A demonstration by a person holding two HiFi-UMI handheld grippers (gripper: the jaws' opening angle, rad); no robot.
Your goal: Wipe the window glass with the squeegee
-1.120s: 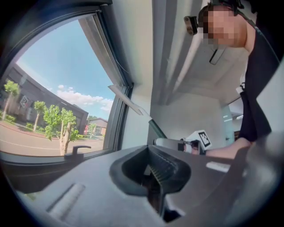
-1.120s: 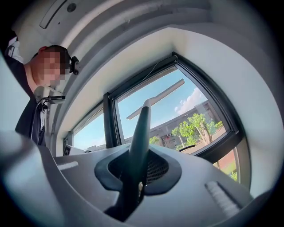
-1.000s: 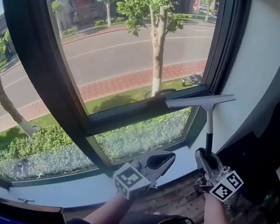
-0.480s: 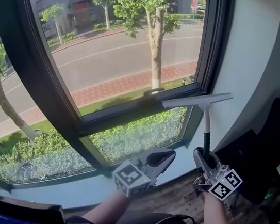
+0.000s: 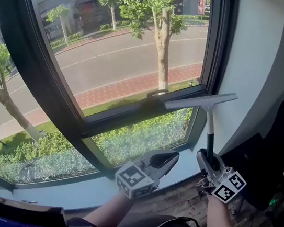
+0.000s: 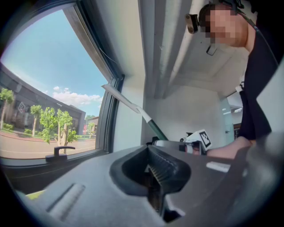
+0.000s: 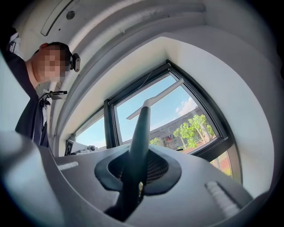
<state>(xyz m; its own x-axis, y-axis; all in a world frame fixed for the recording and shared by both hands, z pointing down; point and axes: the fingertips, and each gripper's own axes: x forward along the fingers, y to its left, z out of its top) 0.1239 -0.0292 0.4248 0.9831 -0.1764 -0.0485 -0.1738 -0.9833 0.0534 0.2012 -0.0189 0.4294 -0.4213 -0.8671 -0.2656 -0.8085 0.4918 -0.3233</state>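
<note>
My right gripper (image 5: 207,161) is shut on the dark handle of the squeegee (image 5: 209,114), which stands upright with its pale blade up near the lower right corner of the window glass (image 5: 118,59). In the right gripper view the squeegee (image 7: 141,128) rises from between the jaws toward the window glass (image 7: 164,117). My left gripper (image 5: 165,161) is shut and holds nothing, low in front of the lower pane. In the left gripper view the squeegee (image 6: 133,105) slants up beside the window frame, with the right gripper (image 6: 195,141) below it.
A black window frame (image 5: 131,114) with a handle (image 5: 158,92) splits the upper pane from a lower pane (image 5: 127,142). A pale sill (image 5: 77,190) runs beneath. A white wall (image 5: 255,64) stands right, with dark bags (image 5: 274,151) on a wooden floor (image 5: 182,201).
The view has shifted slightly. The squeegee and both grippers hold nearly the same places, the blade still near the window's lower right corner.
</note>
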